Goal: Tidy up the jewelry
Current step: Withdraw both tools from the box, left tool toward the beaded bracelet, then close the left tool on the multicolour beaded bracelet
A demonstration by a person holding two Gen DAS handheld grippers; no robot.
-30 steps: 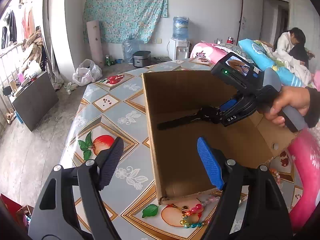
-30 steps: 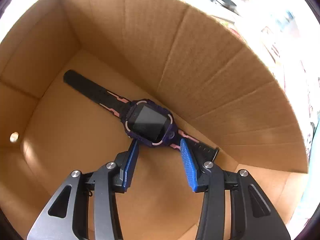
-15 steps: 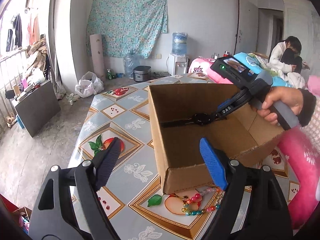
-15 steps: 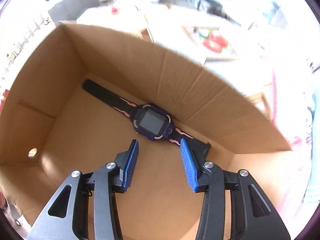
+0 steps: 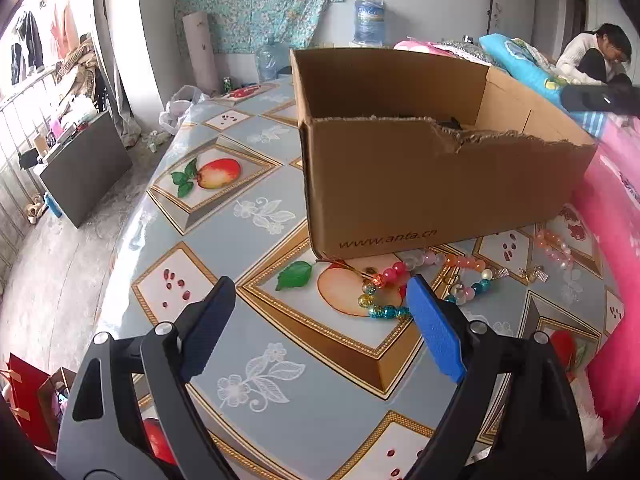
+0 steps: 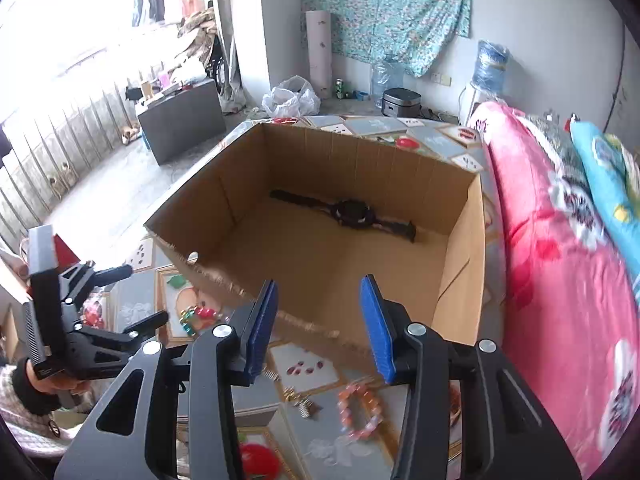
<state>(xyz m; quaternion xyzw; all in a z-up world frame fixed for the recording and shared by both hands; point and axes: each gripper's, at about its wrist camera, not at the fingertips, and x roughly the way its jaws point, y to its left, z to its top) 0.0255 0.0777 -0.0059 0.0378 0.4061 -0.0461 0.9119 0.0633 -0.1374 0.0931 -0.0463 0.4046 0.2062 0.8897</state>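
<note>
A dark watch [image 6: 354, 214] lies flat on the floor of the open cardboard box [image 6: 460, 280], near its far wall. My right gripper [image 6: 320, 286] hangs open above the box's torn near rim, with nothing between its blue pads. In front of the box, a multicoloured bead bracelet [image 5: 400, 284] lies on the tablecloth. My left gripper [image 5: 316, 292] hovers just short of it, jaws opening and empty, the right fingertip [image 5: 420, 292] beside the beads. A pink bead bracelet [image 5: 554, 246] and small gold pieces [image 5: 532, 274] lie further right. The right wrist view shows the left gripper [image 6: 146, 294] too.
The table [image 5: 260, 360] has a fruit-patterned cloth, and its left edge drops to the floor. Pink bedding [image 5: 612, 240] presses against the table's right side. A person [image 5: 596, 56] sits at the back right. A red bag [image 5: 28, 396] stands below on the left.
My right gripper has risen back out of the box, leaving the watch on its floor. My left gripper has sunk towards the bead bracelet, and its jaws have widened.
</note>
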